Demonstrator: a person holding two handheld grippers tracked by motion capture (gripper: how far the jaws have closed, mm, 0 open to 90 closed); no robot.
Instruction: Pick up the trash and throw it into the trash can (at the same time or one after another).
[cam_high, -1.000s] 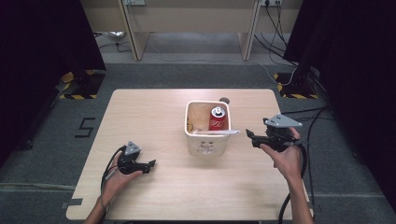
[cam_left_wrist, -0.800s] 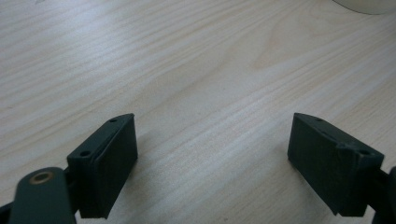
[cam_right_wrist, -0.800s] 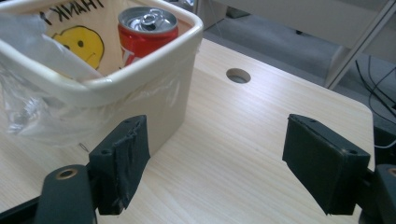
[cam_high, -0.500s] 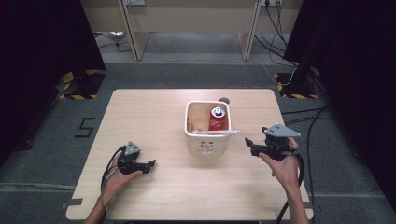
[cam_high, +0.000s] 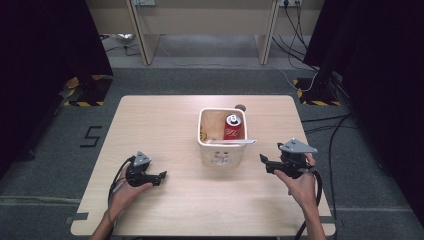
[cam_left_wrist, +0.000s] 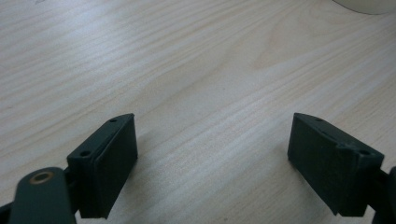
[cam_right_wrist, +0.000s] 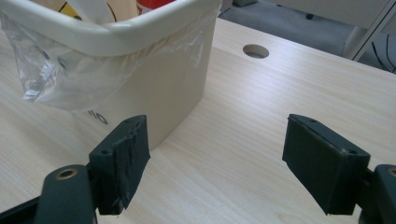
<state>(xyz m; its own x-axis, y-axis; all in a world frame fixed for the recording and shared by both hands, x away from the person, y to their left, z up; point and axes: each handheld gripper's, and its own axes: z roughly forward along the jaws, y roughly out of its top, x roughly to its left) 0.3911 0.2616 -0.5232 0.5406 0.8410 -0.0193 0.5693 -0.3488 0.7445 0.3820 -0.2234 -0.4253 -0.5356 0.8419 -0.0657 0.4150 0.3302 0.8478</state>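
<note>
Lowered toward the table (cam_high: 165, 120) beside the cream bin (cam_high: 220, 152), the right gripper (cam_high: 265, 164) hangs wide open and empty, seemingly retreating, the left gripper (cam_high: 159, 176) likewise agape

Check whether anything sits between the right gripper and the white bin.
Nothing visible does. The right gripper, jaws open and empty, faces the white bin across bare table; only the plastic liner drapes over the bin's rim.

A black "5" (cam_high: 93, 136) is marked on the floor left of the table (cam_high: 165, 120); no other text is legible.
</note>
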